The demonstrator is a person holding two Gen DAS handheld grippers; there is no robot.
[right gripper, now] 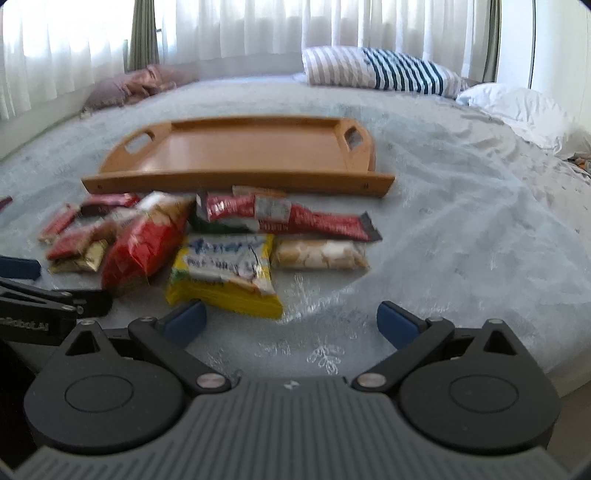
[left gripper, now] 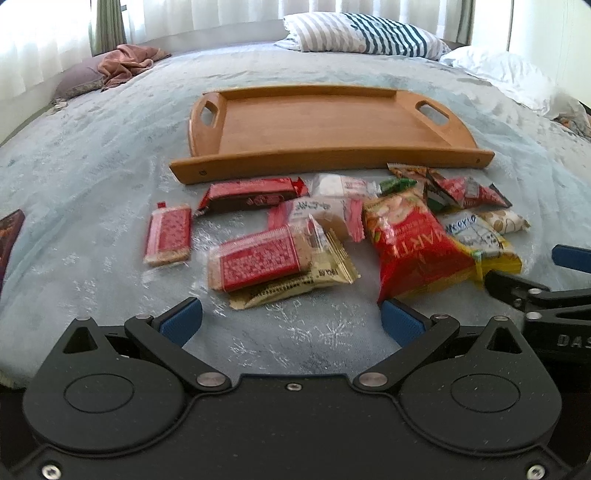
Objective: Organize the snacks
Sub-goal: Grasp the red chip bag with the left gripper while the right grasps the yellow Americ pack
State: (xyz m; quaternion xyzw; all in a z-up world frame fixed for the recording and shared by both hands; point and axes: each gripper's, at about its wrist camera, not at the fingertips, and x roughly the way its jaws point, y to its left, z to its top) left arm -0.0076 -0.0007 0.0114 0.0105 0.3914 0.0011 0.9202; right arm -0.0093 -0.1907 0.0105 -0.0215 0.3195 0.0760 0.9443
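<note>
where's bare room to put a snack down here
The wooden tray is bare between its two handles. Bedspread right of the snack pile is free, up to the white pillow. The strip along the tray's near rim is crowded.

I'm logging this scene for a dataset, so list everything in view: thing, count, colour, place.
Wooden serving tray with cut-out handles: one, honey brown, on the bed behind the snacks, nothing in it.
Large red crinkly snack bag: one, red, right of the pile's middle.
Yellow-edged snack packet: one, yellow and white, nearest the right gripper.
Red-labelled cracker packs: two, red and tan, left side of the pile.
Long dark red bar wrapper: one, just before the tray's front rail.
Other small packets: several, mixed colours, heaped by the tray; count unclear.
Striped pillow: one, blue and grey on white, far end.
White pillow: one, far right.
Pale blue bedspread: one, under everything.
Left gripper: open, holding nothing.
Right gripper: open, holding nothing.
</note>
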